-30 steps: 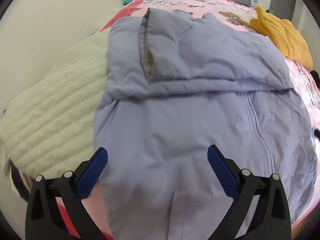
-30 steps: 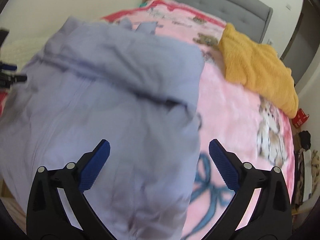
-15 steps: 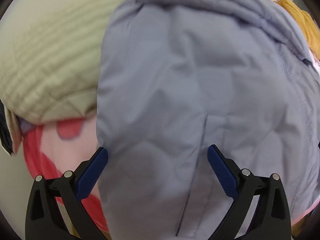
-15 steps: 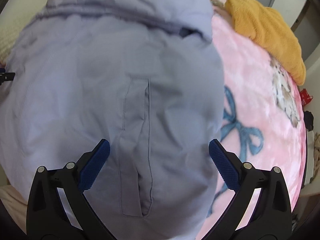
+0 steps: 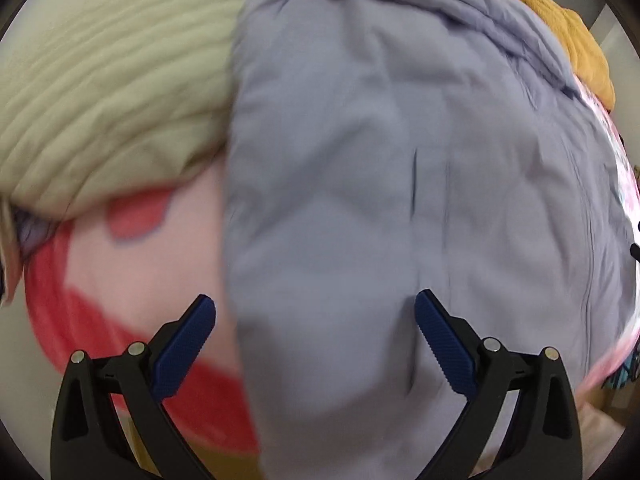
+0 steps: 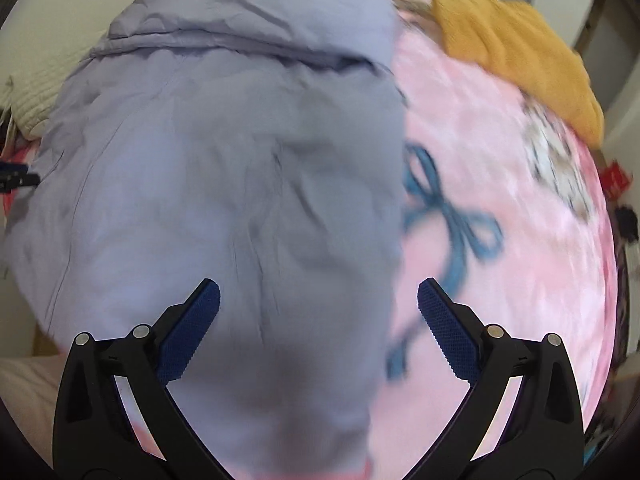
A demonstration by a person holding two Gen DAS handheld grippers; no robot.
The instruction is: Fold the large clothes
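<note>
**Sleeves folded in, hem fold still to come**

While the lavender padded jacket (image 5: 400, 160) lies spread on the pink blanket (image 6: 500, 152), its upper part already carries a layer folded across, which I take for the sleeves. The lower body is unfolded. The left gripper (image 5: 315, 336) hangs over the jacket's near left edge, jaws wide apart, holding nothing; the right gripper (image 6: 319, 322) straddles its near right edge, equally spread and empty. Beside the jacket sit a cream quilt (image 5: 104, 80) and, beyond it, a mustard towel (image 6: 512, 52).

Soft even indoor light, heavy motion blur, fisheye bending, dark vignette at corners
</note>
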